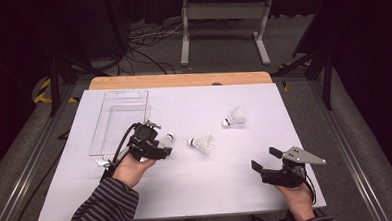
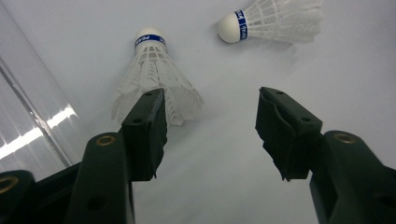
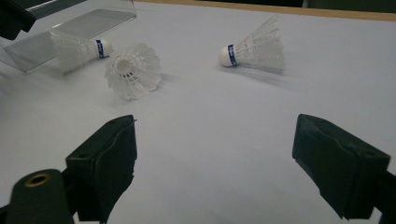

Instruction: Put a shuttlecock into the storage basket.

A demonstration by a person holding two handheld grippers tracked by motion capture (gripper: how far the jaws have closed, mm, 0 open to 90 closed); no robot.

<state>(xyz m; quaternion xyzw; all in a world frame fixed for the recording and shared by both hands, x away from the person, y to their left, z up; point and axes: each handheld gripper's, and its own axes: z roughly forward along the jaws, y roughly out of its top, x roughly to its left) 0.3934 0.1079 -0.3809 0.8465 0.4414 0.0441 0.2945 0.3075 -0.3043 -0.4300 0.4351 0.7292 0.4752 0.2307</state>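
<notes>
Left gripper view shows the left gripper (image 2: pixel 210 130) with jaws wide apart and holding nothing, one jaw overlapping the feather skirt of the nearest shuttlecock (image 2: pixel 156 79). I judge the risk is this: closing from here, off to one side, could catch only the feather edge, crushing it or flicking the shuttlecock away across the white table (image 1: pixel 247 188). It lies on its side just right of the clear tray (image 1: pixel 117 126), with a white cork, blue band and white feathers. The right gripper (image 1: pixel 267 158) waits near right, jaws apart and nothing in them.
</notes>
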